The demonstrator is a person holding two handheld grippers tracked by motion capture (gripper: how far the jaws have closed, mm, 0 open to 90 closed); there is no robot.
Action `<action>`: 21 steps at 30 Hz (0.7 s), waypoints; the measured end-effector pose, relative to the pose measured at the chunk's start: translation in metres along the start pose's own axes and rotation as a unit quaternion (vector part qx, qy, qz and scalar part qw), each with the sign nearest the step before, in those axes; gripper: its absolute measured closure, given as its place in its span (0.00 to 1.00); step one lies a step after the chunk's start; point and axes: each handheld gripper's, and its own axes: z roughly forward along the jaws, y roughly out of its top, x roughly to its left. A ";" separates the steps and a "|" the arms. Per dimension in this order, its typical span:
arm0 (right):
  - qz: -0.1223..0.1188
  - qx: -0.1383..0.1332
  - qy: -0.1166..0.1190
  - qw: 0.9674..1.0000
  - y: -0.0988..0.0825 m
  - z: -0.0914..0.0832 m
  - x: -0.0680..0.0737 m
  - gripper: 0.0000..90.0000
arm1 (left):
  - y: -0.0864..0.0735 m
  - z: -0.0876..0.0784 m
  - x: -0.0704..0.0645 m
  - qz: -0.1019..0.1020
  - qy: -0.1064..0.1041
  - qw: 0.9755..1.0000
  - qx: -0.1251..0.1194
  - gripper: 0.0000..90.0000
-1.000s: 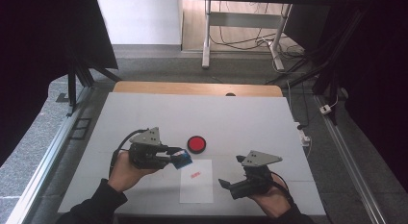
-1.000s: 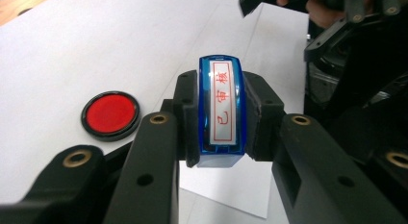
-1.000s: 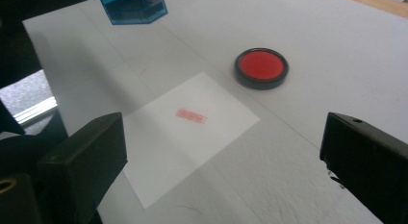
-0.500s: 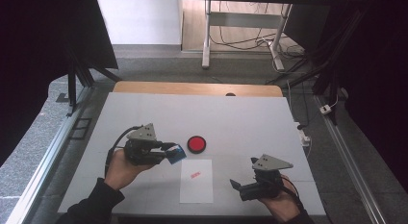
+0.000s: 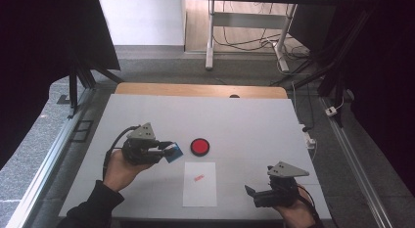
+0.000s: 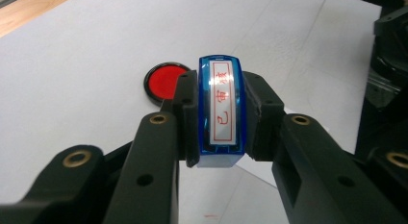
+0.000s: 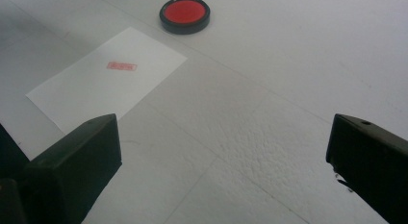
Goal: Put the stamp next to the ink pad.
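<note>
My left gripper (image 5: pixel 169 150) is shut on a blue rectangular stamp (image 6: pixel 221 113), whose top label bears red characters; in the high view the stamp (image 5: pixel 173 152) is held just left of the round red ink pad (image 5: pixel 199 146). A white sheet of paper (image 5: pixel 199 184) with a small red imprint (image 5: pixel 198 178) lies on the table in front of the pad. My right gripper (image 5: pixel 250 193) stands open near the table's front right, right of the sheet. Between its wide jaws the right gripper view has the sheet (image 7: pixel 106 77), its imprint (image 7: pixel 121 66) and the ink pad (image 7: pixel 184 14).
The white table top (image 5: pixel 254 125) has a wooden strip (image 5: pixel 195 89) along its far edge. Beyond it stand a desk frame with cables on the floor (image 5: pixel 249 37). Metal rails (image 5: pixel 49 154) run along both sides of the table.
My right gripper has drawn away from the sheet toward the front right corner. The left gripper, with the stamp, has shifted slightly left and kept its grip.
</note>
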 end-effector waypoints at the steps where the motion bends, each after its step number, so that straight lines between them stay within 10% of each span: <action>1: 0.001 0.003 -0.003 1.000 -0.001 -0.001 -0.001 0.00 | -0.001 0.000 0.001 -0.002 0.002 1.000 0.001 0.78; 21: 0.036 0.012 -0.020 0.999 -0.013 -0.014 -0.011 0.00 | -0.013 -0.001 0.024 -0.049 0.059 0.997 0.022 0.78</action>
